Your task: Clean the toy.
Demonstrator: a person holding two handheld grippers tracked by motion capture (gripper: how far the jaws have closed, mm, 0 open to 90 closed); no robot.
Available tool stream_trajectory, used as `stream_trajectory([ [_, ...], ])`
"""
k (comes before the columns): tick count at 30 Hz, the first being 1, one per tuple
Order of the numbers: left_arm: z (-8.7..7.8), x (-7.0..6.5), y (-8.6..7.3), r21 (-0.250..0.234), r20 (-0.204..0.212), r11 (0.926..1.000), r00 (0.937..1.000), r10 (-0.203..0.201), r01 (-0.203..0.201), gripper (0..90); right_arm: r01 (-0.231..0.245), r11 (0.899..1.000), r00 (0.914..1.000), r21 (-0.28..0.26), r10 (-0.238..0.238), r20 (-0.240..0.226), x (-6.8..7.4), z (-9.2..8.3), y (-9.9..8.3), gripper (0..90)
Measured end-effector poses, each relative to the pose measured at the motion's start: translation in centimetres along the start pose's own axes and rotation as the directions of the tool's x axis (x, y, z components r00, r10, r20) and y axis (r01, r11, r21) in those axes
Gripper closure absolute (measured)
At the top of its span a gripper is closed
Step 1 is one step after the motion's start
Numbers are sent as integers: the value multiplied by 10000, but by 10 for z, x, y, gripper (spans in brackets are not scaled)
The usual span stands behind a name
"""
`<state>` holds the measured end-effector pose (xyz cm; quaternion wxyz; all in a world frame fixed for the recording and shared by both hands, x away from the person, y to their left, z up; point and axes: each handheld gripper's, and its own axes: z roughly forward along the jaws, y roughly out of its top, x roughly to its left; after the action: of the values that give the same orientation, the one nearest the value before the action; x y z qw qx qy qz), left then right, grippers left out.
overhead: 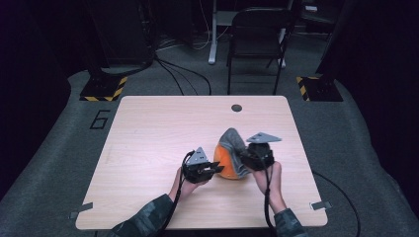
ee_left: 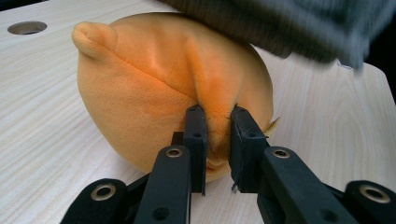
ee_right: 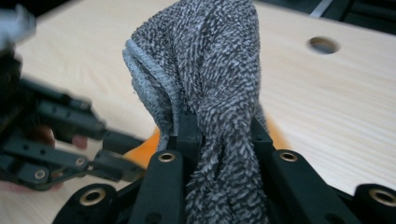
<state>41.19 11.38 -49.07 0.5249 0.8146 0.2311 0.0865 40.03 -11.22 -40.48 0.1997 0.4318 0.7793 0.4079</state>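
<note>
Partly hidden: orange plush (ee_left: 154,88) under grey cloth (ee_right: 210,79); left gripper (ee_left: 217,140) pinches plush, right gripper (ee_right: 219,135) clamps cloth.

In the left gripper view the grey cloth (ee_left: 299,28) was blurred and cut off by the top and right edges; the orange plush (ee_left: 154,93) hid its own underside; in the right gripper view the cloth covered most of the plush, leaving slivers; the left claw (ee_right: 116,154) was blurred and cut off at the left edge.
</note>
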Motion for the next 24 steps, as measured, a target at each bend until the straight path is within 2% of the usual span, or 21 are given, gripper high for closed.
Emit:
stream_trajectory([
  [2,0,0,0,61,-44,10000,10000,44,-44,777,442,9978,9990,492,-447,84,10,16,-4,737],
  [3,0,1,-1,124,-109,9999,9999,62,-61,766,366,9975,9993,608,-372,90,11,24,-8,737],
  [5,0,3,-2,104,-12,9997,9998,-220,220,697,260,9979,9996,591,-263,39,7,31,-13,738],
  [7,-1,2,-1,120,-39,9998,9998,-183,184,591,103,9983,9999,565,-107,54,5,32,-14,738],
  [9,-2,0,-1,257,-154,9996,9998,-105,109,506,138,9983,9999,565,-140,35,6,32,-15,739],
  [11,-2,-2,-1,432,-381,9990,9992,125,-109,487,165,9982,9999,578,-166,3,6,33,-15,739],
  [15,-3,-1,-4,490,-461,9986,9988,-188,210,458,123,9983,9999,567,-122,-9,6,33,-15,738],
  [16,-3,-1,-5,523,-443,9985,9989,-150,173,455,-49,9984,10000,570,52,-39,5,33,-16,738],
  [18,-4,-1,-5,373,-505,9991,9986,-163,182,451,-130,9985,9999,528,134,-71,3,33,-16,738],
  [20,-3,-2,-4,260,-454,9996,9989,-82,94,499,-113,9987,9998,498,120,-141,2,34,-16,738],
  [23,-2,-4,-4,137,-605,9997,9980,202,-194,704,-113,9989,9999,462,117,-78,3,35,-16,737],
  [24,-2,-5,-4,55,-598,9998,9980,183,-180,739,-273,9985,9996,472,277,-72,4,34,-16,736],
])
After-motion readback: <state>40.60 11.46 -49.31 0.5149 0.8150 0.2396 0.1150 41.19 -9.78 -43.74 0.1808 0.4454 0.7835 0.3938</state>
